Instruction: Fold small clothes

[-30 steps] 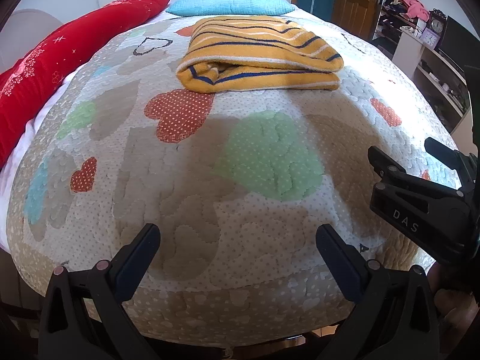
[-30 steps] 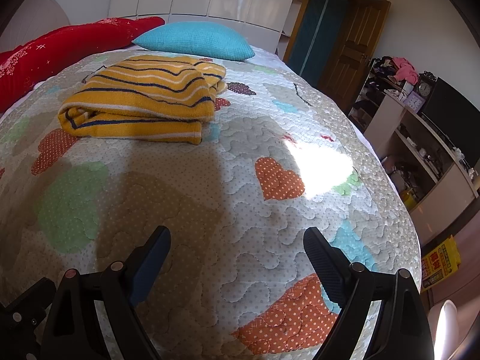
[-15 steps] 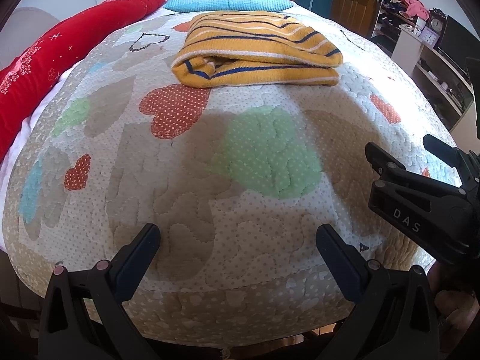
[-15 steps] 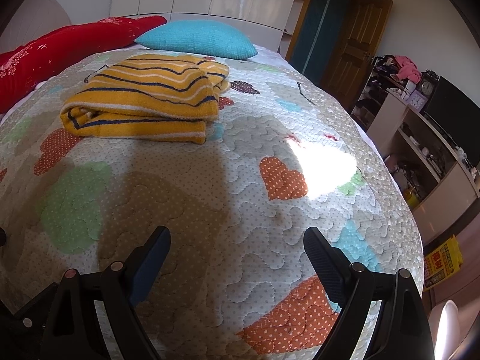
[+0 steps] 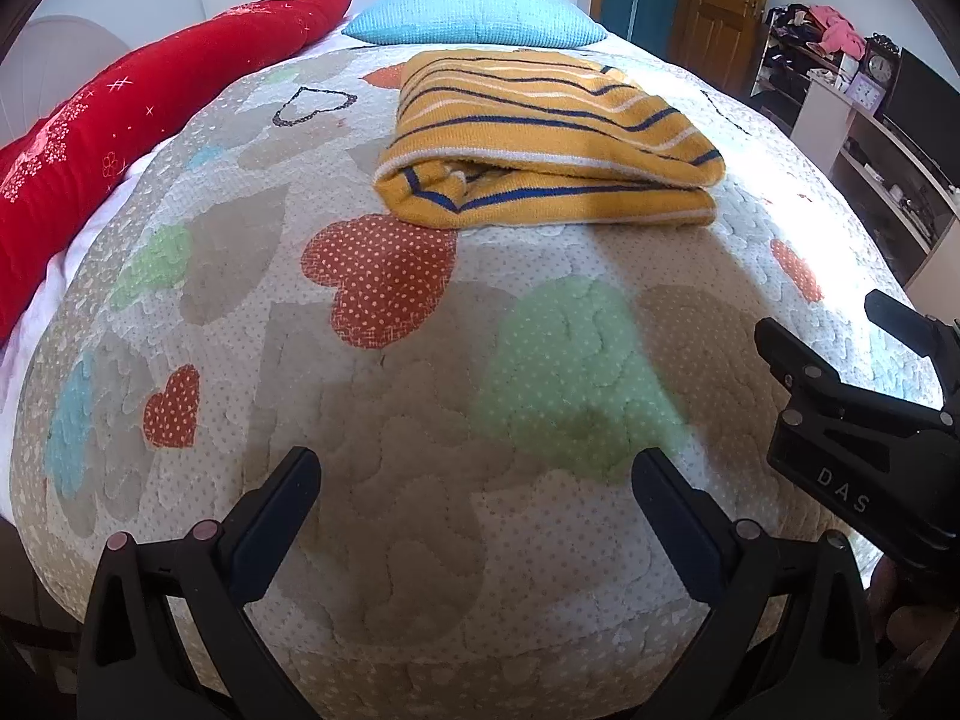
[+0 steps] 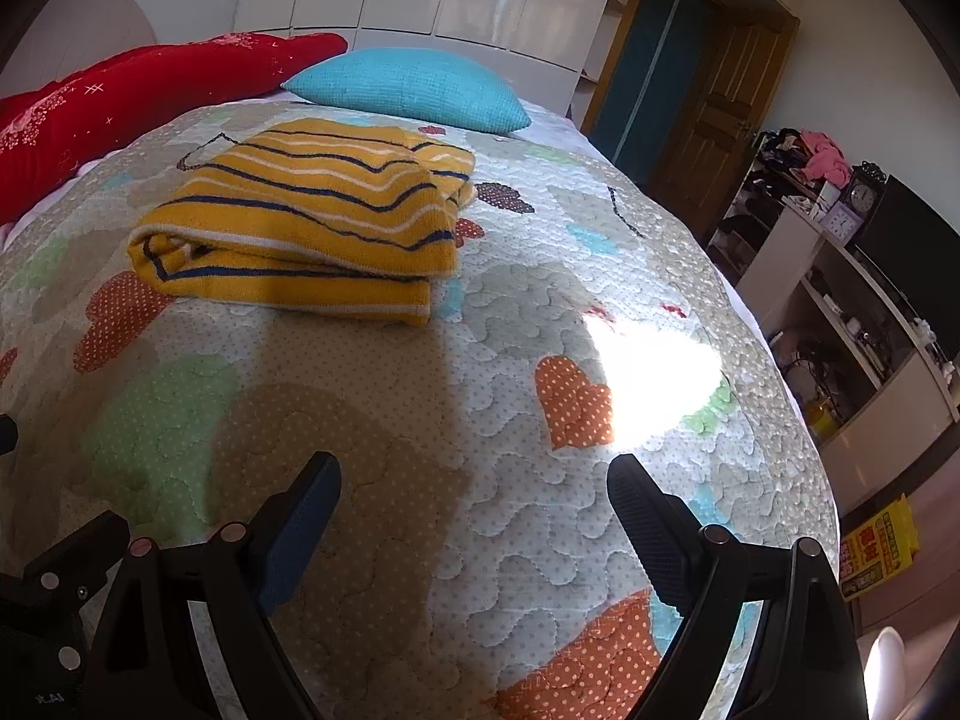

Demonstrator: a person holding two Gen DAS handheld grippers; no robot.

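Note:
A yellow knit garment with blue and white stripes (image 5: 549,144) lies folded into a flat rectangle on the heart-patterned quilt (image 5: 420,396), toward the far side of the bed. It also shows in the right wrist view (image 6: 306,216). My left gripper (image 5: 477,480) is open and empty, hovering over the near part of the quilt, well short of the garment. My right gripper (image 6: 474,489) is open and empty, also over the near quilt. The right gripper shows at the right edge of the left wrist view (image 5: 864,420).
A red bolster (image 5: 120,120) lies along the left side and a turquoise pillow (image 5: 474,12) sits at the head of the bed. A shelf unit with clutter, clocks and a dark screen (image 6: 852,252) stands to the right. A wooden door (image 6: 708,114) is beyond.
Both grippers have pulled back and tilted slightly; the folded garment sits a little farther up in each view. Both stay open and empty. The garment has not moved.

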